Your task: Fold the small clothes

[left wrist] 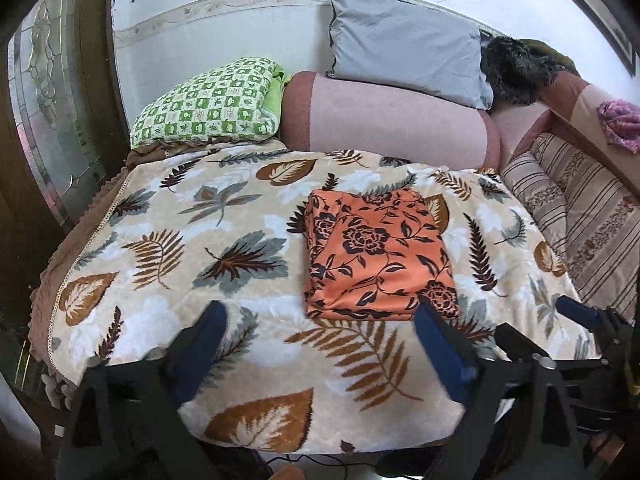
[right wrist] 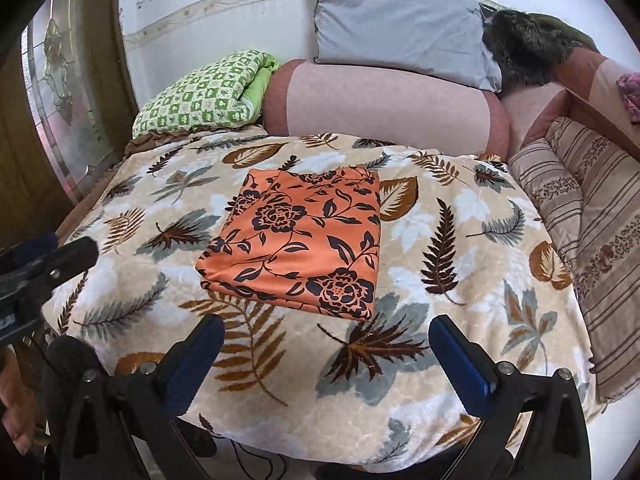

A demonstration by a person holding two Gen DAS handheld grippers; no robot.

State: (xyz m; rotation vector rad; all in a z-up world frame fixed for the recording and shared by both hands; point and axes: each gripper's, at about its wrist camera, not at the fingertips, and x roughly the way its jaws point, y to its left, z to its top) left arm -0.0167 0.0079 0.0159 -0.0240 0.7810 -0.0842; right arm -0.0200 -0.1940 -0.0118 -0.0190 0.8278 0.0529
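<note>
Two claws hung over the near edge of the bed, and both were spread wide with nothing between their blue pads. The left claw (left wrist: 320,320) stood released, its fingers (left wrist: 210,328) apart above the leaf-patterned blanket (left wrist: 168,240). The right claw (right wrist: 326,336) was just as slack, pads clear of any cloth, and it showed again at the right edge of the left wrist view. In the right wrist view the left claw peeked in at the left edge, with part of a hand (right wrist: 16,408) beneath it.

And there lay the orange floral garment (right wrist: 296,240), folded into a tidy rectangle, flat on the blanket near the middle of the bed. Its near edge sat just beyond the claws, touching neither. From the left wrist view the folded piece (left wrist: 376,252) sat toward the right, its near corner close by the right-hand pad of the left claw.

Behind it a pink bolster (left wrist: 396,120) ran across the head of the bed, with a grey pillow (left wrist: 404,48) propped on top and a green checked pillow (left wrist: 208,104) to the left. Striped cushions (right wrist: 592,216) lined the right side.
</note>
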